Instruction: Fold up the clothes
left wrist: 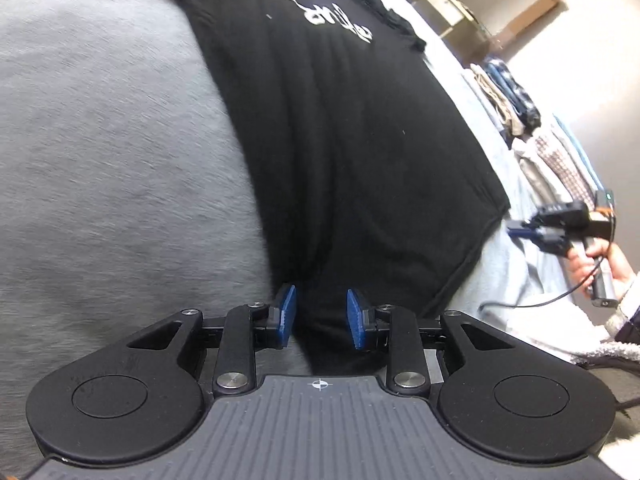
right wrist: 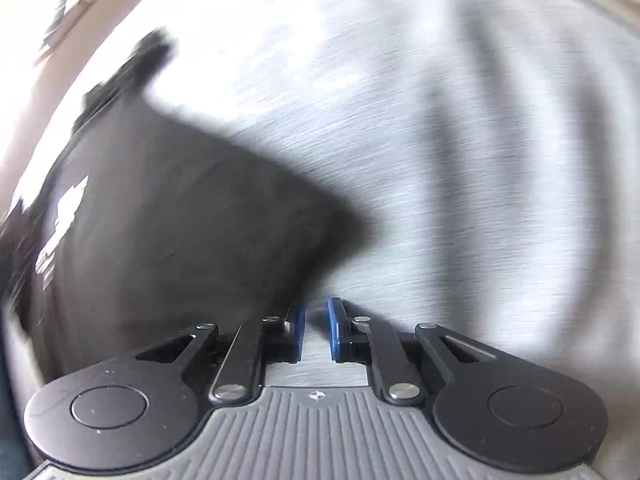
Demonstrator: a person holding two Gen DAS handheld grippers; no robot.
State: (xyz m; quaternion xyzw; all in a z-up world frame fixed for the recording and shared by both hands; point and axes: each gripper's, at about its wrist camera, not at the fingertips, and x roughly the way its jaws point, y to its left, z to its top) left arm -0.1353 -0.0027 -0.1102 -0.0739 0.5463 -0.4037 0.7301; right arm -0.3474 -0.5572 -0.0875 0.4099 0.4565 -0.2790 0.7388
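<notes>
The black T-shirt (left wrist: 344, 152) lies flat on the grey bedcover (left wrist: 104, 152), its long axis running from the white lettering (left wrist: 324, 12) at 12 o'clock down to the hem at 6 o'clock in the left wrist view; the left gripper (left wrist: 321, 316) sits at that near hem, its blue pads (left wrist: 287, 314) part-way open with dark cloth bunched between them; whether they actually pinch it I cannot tell, since a gap shows on both sides of the fold. The right gripper (right wrist: 316, 330) is well off at 3 o'clock in the left view, held in a hand (left wrist: 592, 256) beyond the shirt's side edge; in its own blurred view the jaws stand narrow with only bedcover showing between them, nothing held, and the shirt's corner (right wrist: 344, 220) lies at 11 o'clock from its tips. So the left hand is plainly the nearer, and the right must come in towards that corner. Only the left view shows the stacked folded clothes (left wrist: 516, 108) by the wall; only the right view shows that its own fingers are empty.
</notes>
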